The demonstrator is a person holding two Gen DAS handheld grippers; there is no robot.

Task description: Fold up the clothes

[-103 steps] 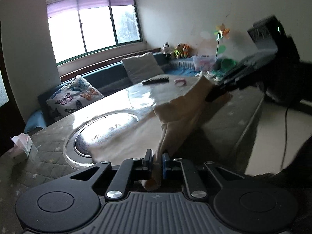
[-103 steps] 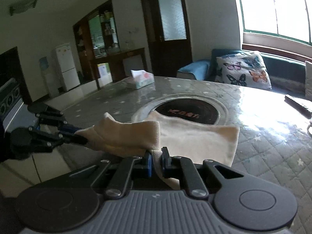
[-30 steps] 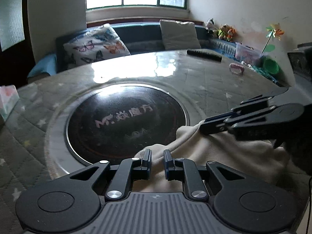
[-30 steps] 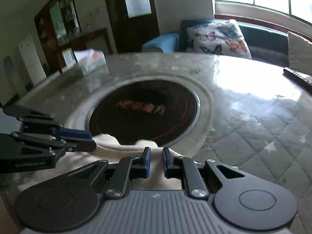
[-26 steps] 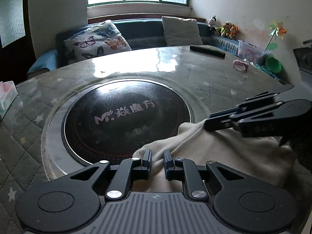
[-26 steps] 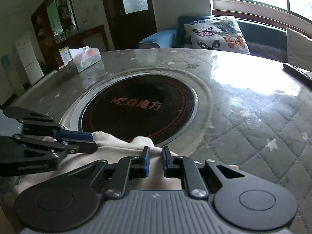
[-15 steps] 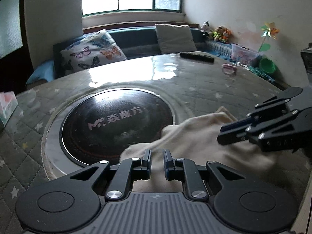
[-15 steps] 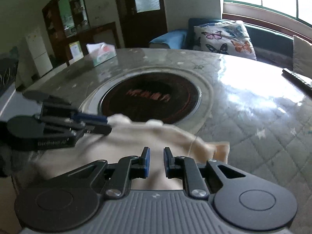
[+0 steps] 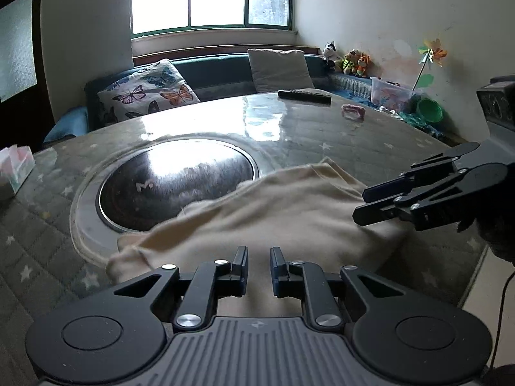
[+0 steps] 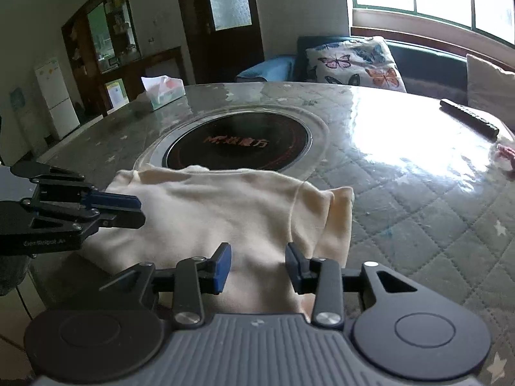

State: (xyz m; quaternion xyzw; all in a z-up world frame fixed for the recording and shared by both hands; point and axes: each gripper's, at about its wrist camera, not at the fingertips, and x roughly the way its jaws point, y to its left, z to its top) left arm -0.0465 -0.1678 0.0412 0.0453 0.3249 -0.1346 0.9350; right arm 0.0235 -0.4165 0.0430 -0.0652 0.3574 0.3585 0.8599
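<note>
A cream garment (image 9: 267, 212) lies folded on the round table, next to the black induction plate (image 9: 177, 181). It also shows in the right wrist view (image 10: 225, 212). My left gripper (image 9: 259, 265) hovers over the garment's near edge with a small gap between its jaws and nothing in it. My right gripper (image 10: 257, 262) is wide open above the garment's near edge and empty. In the left wrist view the right gripper (image 9: 365, 206) is at the right over the cloth. In the right wrist view the left gripper (image 10: 136, 210) is at the left.
A tissue box (image 10: 162, 93) stands at the table's far left. A remote (image 9: 304, 96) and a small pink item (image 9: 353, 111) lie at the far right. A sofa with a butterfly pillow (image 9: 148, 95) runs behind the table. The table edge (image 9: 476, 263) is near on the right.
Both grippers have let go of the garment and opened, the right one wide. The garment has dropped flat on the table. Both grippers have pulled back a little toward the near edge.
</note>
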